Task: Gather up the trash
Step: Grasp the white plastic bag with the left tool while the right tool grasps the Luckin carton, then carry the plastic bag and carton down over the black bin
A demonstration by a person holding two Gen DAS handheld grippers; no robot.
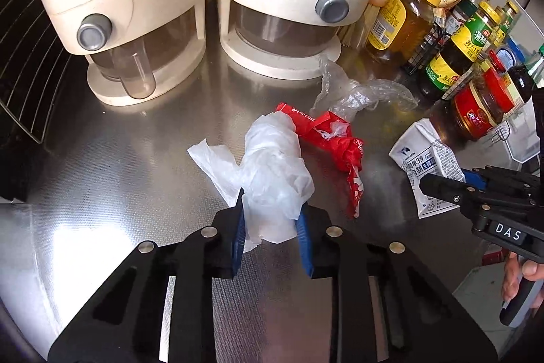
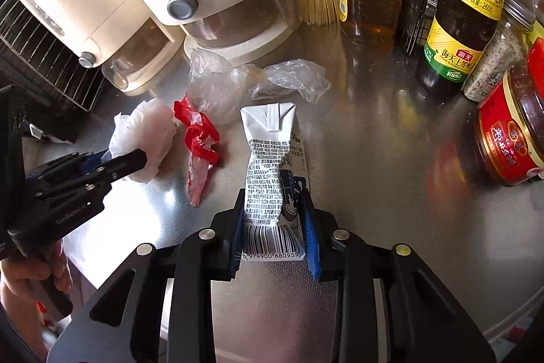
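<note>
- Gripping two pieces of trash at once, we hold the left tool [image 1: 270,223] closed on the white plastic bag [image 1: 275,172], its blue pads pinching the crumpled lower end so the soft film bunches instead of slipping.
- We keep the right tool [image 2: 275,223] clamped on the flattened milk carton [image 2: 273,172] near its barcode end; the creased, stiff paper gives the pads flat faces to press on.
- Both tools point steeply down at the brushed-steel tabletop [image 1: 136,193], which suits picking low, limp things off a smooth, shiny surface.
- Just beyond lies a twisted red wrapper [image 1: 336,145], thin and glossy, touching the white bag; it is not yet collected.
- Further on we see clear crinkled film [image 1: 353,94], nearly see-through, lying loose on the steel.
- Farthest stand two cream dispensers [image 1: 136,5] with grey knobs, and glass sauce jars [image 1: 452,56] crowded at the right, none of them ours to collect, we judge.
</note>
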